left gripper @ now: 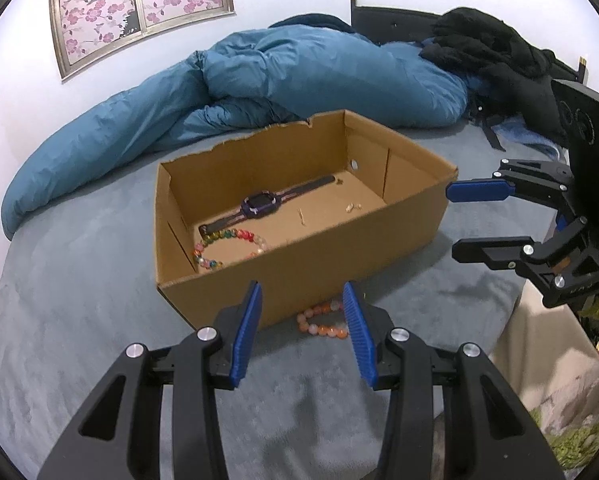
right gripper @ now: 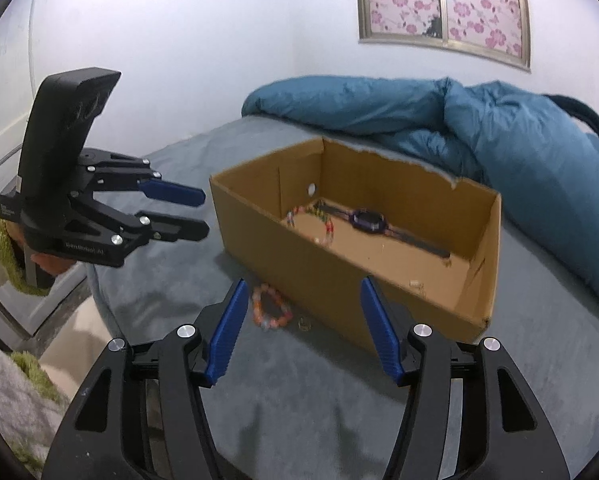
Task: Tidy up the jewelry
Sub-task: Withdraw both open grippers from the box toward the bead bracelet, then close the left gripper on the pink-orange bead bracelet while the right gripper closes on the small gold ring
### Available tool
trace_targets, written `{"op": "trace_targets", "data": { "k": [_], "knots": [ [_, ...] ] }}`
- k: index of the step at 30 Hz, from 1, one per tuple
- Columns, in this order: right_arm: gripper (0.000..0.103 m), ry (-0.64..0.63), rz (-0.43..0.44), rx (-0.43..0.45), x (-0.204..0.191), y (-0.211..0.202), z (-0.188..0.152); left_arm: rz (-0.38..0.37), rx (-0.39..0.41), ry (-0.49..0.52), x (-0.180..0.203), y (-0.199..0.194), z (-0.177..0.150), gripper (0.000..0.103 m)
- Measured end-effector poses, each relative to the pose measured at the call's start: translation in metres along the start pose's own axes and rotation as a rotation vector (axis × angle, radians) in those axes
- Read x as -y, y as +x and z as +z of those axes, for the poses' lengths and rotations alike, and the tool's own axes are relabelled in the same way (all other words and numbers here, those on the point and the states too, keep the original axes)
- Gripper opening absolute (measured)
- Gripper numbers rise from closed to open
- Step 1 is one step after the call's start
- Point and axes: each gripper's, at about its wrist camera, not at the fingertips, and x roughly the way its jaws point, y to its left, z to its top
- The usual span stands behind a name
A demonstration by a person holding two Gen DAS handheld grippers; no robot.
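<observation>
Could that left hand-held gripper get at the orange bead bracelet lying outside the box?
Probably yes. The orange bead bracelet lies on the bed cover just beyond the left hand-held gripper, whose jaws stand open and empty. Only the cardboard box wall close behind crowds it.

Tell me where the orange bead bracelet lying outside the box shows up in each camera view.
Left wrist view: the orange bead bracelet lies low centre, against the near wall of the cardboard box.
Right wrist view: it lies left of centre, on the bedsheet before the box's near wall.
Shared landmark: the watch inside the box.
</observation>
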Motion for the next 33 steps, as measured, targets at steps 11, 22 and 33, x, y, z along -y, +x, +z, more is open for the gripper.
{"op": "trace_targets", "data": {
  "k": [11,22,33],
  "knots": [
    [0.056,-0.002,0.007,-0.079,0.001,0.018,-0.017,-0.030,-0.053,0.074,0.018,0.028,-0.024,0.041],
    [0.035,-0.034,0.025,-0.131,0.008,0.044,-0.027,-0.104,-0.053,0.201,0.041,0.065,-0.023,0.041],
    [0.027,-0.061,0.066,-0.162,0.011,0.069,-0.027,-0.146,-0.138,0.231,0.040,0.109,-0.033,0.017]
  ]
}}
